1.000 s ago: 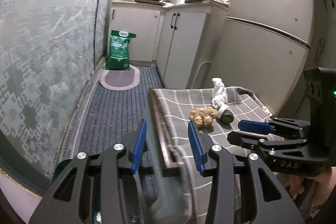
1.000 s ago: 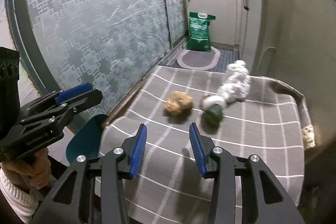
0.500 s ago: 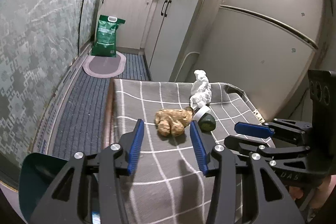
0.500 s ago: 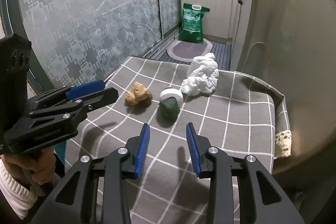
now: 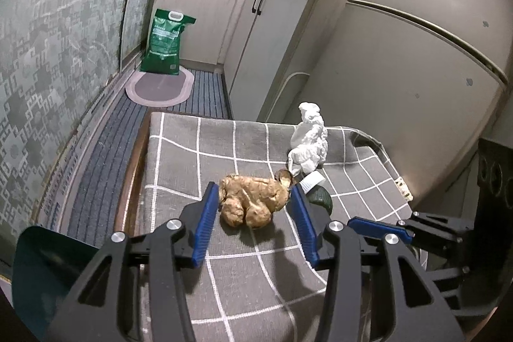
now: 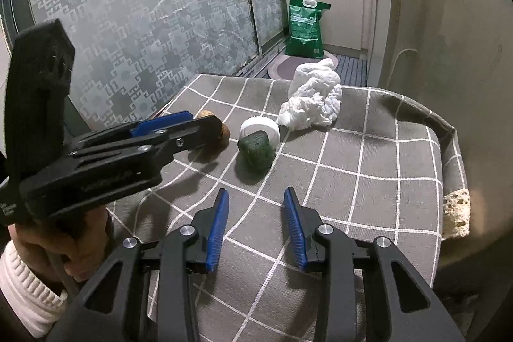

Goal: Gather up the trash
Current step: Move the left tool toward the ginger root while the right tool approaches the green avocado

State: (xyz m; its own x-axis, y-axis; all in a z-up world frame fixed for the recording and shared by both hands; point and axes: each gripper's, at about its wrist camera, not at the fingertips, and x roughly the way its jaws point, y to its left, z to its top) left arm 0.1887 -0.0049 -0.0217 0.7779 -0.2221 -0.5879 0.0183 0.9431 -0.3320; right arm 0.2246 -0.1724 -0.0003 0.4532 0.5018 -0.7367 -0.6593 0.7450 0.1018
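Left gripper [image 5: 253,207] now straddles brown wad [image 5: 251,201], jaws untouching

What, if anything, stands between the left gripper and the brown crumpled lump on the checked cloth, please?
Nothing visible does. The left gripper already brackets the brown crumpled lump with its jaws apart on either side; the green lump and white tissue lie beyond and to the right.

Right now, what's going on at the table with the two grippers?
A person holds a gripper in each hand over a grey checked tablecloth with three bits of trash. The left gripper has its open jaws on either side of the brown crumpled lump, not yet pressing it. The right gripper hangs open and empty, short of the green wad and the white crumpled tissue. Nothing is picked up yet.
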